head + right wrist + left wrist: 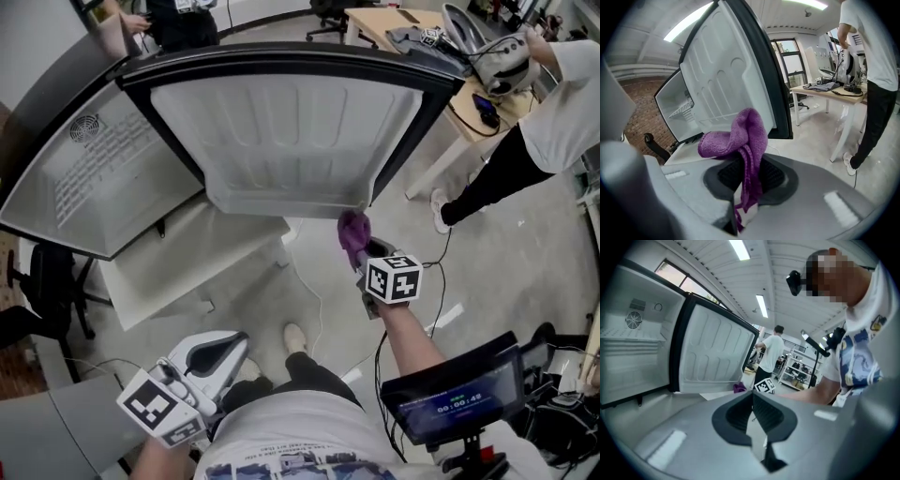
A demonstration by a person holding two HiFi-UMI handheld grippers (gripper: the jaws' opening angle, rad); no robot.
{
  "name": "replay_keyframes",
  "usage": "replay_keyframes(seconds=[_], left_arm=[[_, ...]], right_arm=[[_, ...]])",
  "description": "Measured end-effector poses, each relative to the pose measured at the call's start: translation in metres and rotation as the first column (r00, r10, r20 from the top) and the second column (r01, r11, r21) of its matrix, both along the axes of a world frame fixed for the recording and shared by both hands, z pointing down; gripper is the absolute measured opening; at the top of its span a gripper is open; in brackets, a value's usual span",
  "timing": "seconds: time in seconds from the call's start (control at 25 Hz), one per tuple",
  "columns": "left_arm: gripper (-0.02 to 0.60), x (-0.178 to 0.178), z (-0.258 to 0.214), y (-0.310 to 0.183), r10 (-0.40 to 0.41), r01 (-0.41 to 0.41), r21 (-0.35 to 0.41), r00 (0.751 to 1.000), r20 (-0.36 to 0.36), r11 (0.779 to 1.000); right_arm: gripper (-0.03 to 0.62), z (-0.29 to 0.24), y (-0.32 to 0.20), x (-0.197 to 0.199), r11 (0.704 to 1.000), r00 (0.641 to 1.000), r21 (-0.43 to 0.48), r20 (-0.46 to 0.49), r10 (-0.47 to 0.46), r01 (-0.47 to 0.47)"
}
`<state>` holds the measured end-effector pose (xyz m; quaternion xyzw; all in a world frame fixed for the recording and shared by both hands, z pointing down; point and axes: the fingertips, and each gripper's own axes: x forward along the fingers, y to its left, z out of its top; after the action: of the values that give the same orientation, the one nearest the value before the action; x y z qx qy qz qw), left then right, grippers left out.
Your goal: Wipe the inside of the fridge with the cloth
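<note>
The right gripper [373, 255] had its jaws clamped on the purple cloth [353, 232], which bunched up above the fingertips and drooped over to their left, while a strand hung down between the jaws. Just ahead of that gripper stood the open fridge door [281, 131], its white ribbed inner panel facing it, with the fridge [98, 178] compartment and its wire shelf further off to the left. The left gripper [223, 349] was held low, well apart from the cloth, its jaws closed together on nothing.
</note>
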<state>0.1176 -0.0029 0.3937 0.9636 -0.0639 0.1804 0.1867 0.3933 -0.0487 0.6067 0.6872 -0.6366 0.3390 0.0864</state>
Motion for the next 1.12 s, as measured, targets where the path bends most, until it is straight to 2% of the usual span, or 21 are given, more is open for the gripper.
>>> replay_keyframes(seconds=[0.16,0.36,0.48,0.6,0.72,0.84,0.96,1.12], left_arm=[[0.005,-0.018,-0.001,0.000,-0.057,0.057,0.003,0.998,0.005,0.998],[0.005,-0.042,-0.010,0.002,-0.116,0.116,0.036,0.993,-0.010,0.993],[0.005,-0.060,-0.018,0.008,-0.153,0.155,0.064,0.988,-0.031,0.986],[0.005,-0.086,-0.023,0.018,-0.196,0.199,0.077,0.979,-0.050,0.977],[0.005,-0.120,-0.031,0.024,-0.274,0.281,0.077,0.958,-0.090,0.957],[0.005,-0.150,-0.038,0.038,-0.325,0.334,0.067,0.938,-0.121,0.940],[0.005,-0.174,-0.044,0.061,-0.356,0.366,0.024,0.918,-0.175,0.930],[0.005,-0.203,-0.041,0.097,-0.380,0.396,0.051,0.906,-0.188,0.917]], right_arm=[[0.067,-0.012,0.010,-0.023,0.998,0.997,-0.004,-0.050,-0.066,0.066],[0.067,-0.039,0.004,-0.085,0.971,0.967,0.026,-0.109,-0.232,0.236],[0.067,-0.064,-0.004,-0.129,0.941,0.940,0.074,-0.121,-0.320,0.330],[0.067,-0.090,-0.006,-0.175,0.896,0.899,0.118,-0.158,-0.408,0.428],[0.067,-0.121,-0.003,-0.219,0.840,0.849,0.160,-0.211,-0.485,0.519],[0.066,-0.149,0.011,-0.257,0.793,0.816,0.204,-0.227,-0.532,0.574],[0.067,-0.166,0.036,-0.288,0.764,0.803,0.247,-0.205,-0.560,0.596],[0.067,-0.176,0.078,-0.321,0.743,0.785,0.254,-0.203,-0.585,0.619]])
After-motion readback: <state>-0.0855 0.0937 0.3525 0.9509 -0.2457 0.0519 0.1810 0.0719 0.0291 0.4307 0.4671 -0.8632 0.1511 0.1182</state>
